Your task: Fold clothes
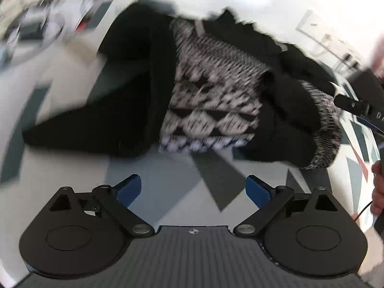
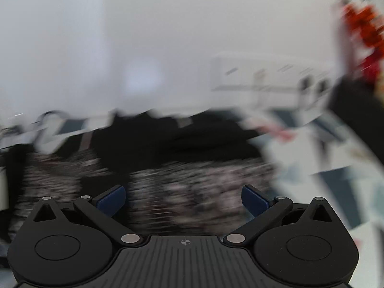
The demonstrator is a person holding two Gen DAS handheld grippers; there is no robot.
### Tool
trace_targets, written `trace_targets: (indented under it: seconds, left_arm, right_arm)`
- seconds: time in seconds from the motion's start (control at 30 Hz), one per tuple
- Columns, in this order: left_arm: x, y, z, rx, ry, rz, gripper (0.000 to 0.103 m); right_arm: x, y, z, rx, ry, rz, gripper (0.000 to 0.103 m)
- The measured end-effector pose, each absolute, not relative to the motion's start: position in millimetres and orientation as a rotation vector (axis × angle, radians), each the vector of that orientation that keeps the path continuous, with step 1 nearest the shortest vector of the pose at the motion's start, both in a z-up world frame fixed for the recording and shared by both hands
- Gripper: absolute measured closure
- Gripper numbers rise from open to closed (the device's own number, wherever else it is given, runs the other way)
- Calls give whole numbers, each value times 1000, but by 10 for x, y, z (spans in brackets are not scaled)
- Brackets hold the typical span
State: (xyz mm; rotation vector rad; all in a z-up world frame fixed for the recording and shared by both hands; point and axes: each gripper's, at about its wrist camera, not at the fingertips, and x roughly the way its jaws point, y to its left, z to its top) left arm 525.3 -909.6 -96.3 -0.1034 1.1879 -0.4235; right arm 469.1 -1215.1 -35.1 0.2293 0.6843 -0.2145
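The garment, a black knit with a black-and-white patterned panel down its middle, is seen lying spread and rumpled across the patterned surface, one marled cuff bunched up at the right side. It is not yet folded flat. In the right wrist view the same garment is smeared by blur directly ahead of the fingers.

The left gripper is held just short of the near hem, jaws spread wide, nothing between them. The right gripper is also held with jaws spread and empty, low over the patterned knit; whether it touches the cloth cannot be told.

Risk is judged as follows: with both views blurred, a pinch may be closed on the wrong layer. Thick knit is easily gathered double, so two layers could be caught and the fold dragged crooked. The bunched cuff could be trapped underneath. A cluttered area at the far left edge may be snagged if the sleeve is swung wide.
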Motion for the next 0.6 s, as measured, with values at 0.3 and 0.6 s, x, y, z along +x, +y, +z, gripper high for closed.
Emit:
trace_targets:
  seconds: [0.3, 0.6]
  left_arm:
    - [5198, -9313, -1088, 69, 1145, -285, 0]
    - [5158, -9325, -1089, 109, 1088, -284, 0]
  right_arm:
    - [5380, -11583, -633, 249, 872, -120, 10]
    - [4787, -12365, -504, 582, 731, -183, 99]
